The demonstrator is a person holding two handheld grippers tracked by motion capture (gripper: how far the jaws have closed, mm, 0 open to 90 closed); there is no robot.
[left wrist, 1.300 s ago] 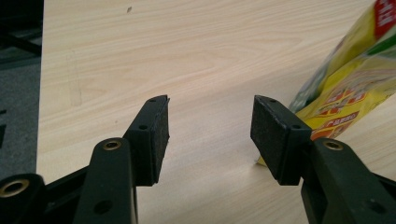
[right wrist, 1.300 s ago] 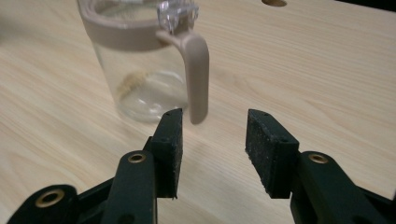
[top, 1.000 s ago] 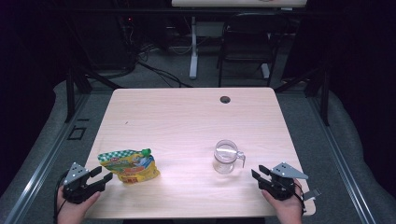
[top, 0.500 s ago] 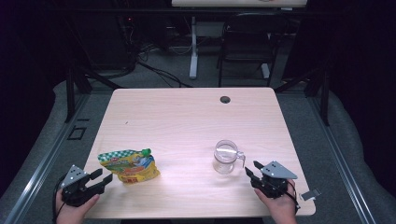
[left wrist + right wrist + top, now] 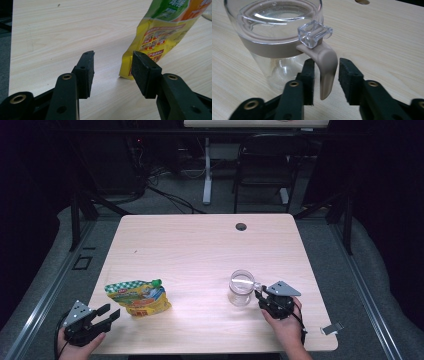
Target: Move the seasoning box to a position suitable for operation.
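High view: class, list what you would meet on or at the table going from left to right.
Left claw → yellow snack pouch → clear glass jug → right claw, its jaws open on either side of the jug's handle.

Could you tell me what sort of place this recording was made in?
Probably a lab or workshop set up for recording: a bare wooden table with a cable hole, loose cables on the grey floor behind it, and a black chair beside another desk's leg.
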